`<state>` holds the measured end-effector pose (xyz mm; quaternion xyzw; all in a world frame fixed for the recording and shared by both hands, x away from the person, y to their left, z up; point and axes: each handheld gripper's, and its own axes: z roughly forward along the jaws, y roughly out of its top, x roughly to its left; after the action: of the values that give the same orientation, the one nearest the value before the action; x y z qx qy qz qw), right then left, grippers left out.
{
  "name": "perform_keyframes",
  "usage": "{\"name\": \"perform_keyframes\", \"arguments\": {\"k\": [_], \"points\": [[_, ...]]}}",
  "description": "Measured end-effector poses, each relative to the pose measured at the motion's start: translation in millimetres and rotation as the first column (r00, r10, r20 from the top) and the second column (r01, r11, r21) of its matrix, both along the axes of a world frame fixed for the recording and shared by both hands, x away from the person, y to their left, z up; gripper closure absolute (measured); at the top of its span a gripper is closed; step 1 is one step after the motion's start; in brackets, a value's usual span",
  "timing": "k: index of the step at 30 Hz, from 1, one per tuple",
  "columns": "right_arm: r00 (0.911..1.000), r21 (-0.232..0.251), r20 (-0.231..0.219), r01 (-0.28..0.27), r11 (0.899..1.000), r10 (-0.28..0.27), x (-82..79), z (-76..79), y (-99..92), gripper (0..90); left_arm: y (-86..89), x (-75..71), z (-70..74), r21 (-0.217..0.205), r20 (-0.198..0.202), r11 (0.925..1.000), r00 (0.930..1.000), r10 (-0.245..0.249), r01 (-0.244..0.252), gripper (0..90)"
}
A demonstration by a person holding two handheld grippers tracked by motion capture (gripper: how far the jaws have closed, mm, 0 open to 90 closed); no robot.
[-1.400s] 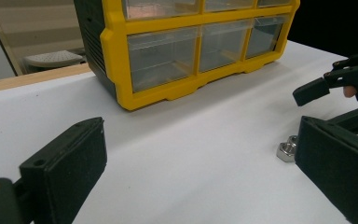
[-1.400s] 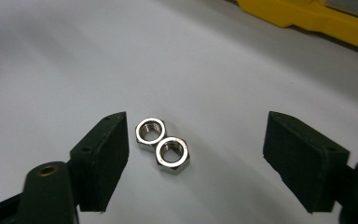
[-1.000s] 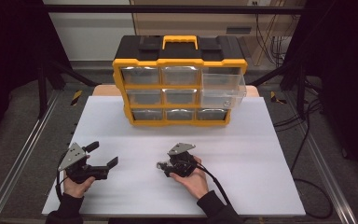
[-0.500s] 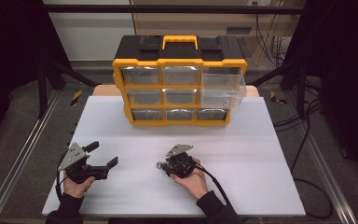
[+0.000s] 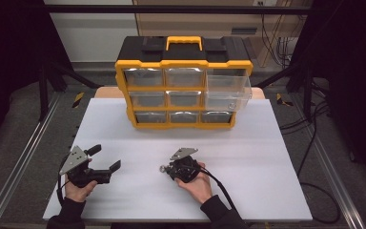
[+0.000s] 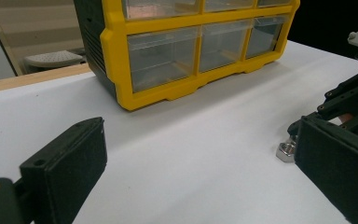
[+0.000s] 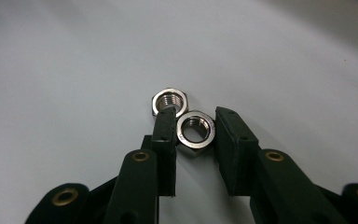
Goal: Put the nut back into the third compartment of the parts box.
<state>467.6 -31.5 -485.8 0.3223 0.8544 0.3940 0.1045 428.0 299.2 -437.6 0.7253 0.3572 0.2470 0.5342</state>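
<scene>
The organizer with its pulled-out drawer blocks the mat's far edge; its near side lies open.

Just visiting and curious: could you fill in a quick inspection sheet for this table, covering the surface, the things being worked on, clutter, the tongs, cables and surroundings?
Surface: white board, clean.
Job's things: near nut between the right tongs' pads; second nut beside it, at the left pad's tip.
Clutter: nothing seen.
Tongs: right tongs have just closed on the near nut; left tongs open, holding nothing.
Cables: black cable trails from the right tongs.
Surroundings: yellow drawer cabinet, its right middle drawer pulled out.
</scene>
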Motion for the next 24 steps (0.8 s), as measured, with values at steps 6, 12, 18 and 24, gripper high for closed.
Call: {"name": "perform_keyframes", "arguments": {"k": [6,12,18,24], "points": [[0.9999,0.021,0.014,-0.003,1.0,0.003,-2.4,8.6,-4.8,70.4,-0.3,0.0,-0.1,0.002,0.0,1.0,1.0,-0.001,0.001,2.4],[0.9997,0.05,0.023,-0.003,0.999,0.002,-4.2,20.1,-14.3,70.4,-0.3,-0.1,-0.1,0.001,0.001,1.0,1.0,-0.001,0.001,2.4],[0.9988,0.098,0.047,0.011,0.995,-0.016,-6.5,37.6,-28.4,70.4,-0.6,0.0,-0.3,0.002,-0.001,1.0,1.0,-0.001,0.001,2.3],[0.9975,0.121,0.065,0.021,0.992,-0.029,-8.2,49.7,-38.3,70.4,-0.7,-0.1,-0.2,0.002,-0.001,1.0,1.0,-0.002,0.002,2.3]]}}
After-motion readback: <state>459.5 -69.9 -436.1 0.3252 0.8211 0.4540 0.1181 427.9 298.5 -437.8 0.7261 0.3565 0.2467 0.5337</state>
